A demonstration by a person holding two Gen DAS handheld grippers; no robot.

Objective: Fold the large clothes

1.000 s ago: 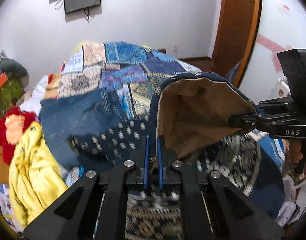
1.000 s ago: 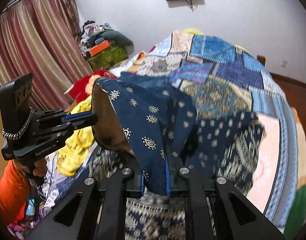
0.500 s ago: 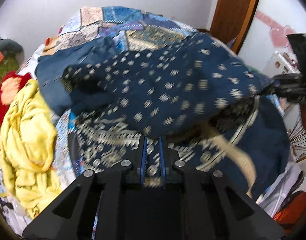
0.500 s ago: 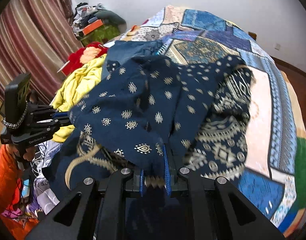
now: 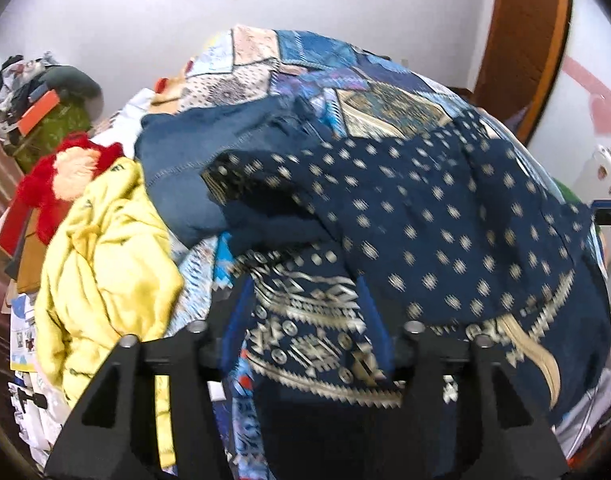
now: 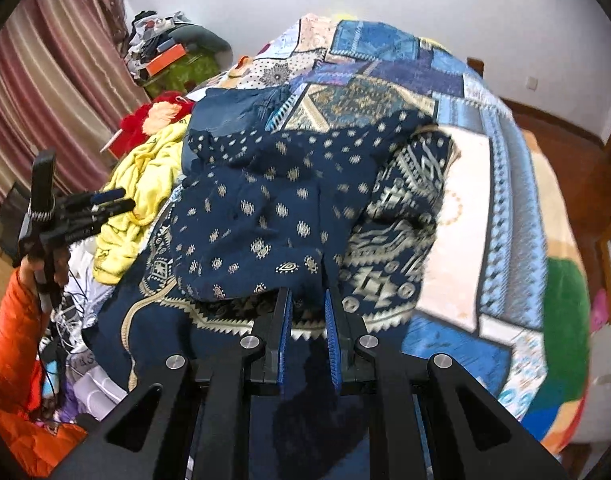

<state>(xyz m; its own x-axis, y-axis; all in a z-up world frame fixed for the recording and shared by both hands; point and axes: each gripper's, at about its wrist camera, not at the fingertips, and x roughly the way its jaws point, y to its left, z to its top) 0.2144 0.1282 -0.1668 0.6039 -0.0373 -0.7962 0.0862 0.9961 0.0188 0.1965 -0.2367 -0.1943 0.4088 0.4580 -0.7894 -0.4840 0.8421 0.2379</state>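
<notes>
The bed (image 6: 517, 184) fills most of both views, and a patchwork quilt (image 6: 385, 72) covers it. On the quilt, at the near end of the bed, lies the navy garment (image 6: 265, 216) with small gold dots and a wide gold-patterned border (image 5: 313, 320). Its dotted part is laid over the border part, so the garment is doubled on itself. A plain blue cloth (image 5: 185, 168) lies behind it, partly under its far edge.

To the left of the garment is a yellow garment (image 5: 105, 248) in a heap, touching the blue cloth. Behind the yellow one is a red and peach fluffy thing (image 5: 65, 176). Further back, beside the curtain (image 6: 45, 92), a pile of things (image 6: 173, 52) stands against the wall, with an orange box on top.

The left gripper (image 5: 305, 320) has its fingers wide apart over the border, and nothing is held between them. In the right view it shows at the left edge, away from the garment, in a hand with an orange sleeve (image 6: 13, 344).

The right gripper (image 6: 307, 320) also has its fingers apart, at the near edge of the dotted part. The cloth lies just in front of the tips and is not clamped.
</notes>
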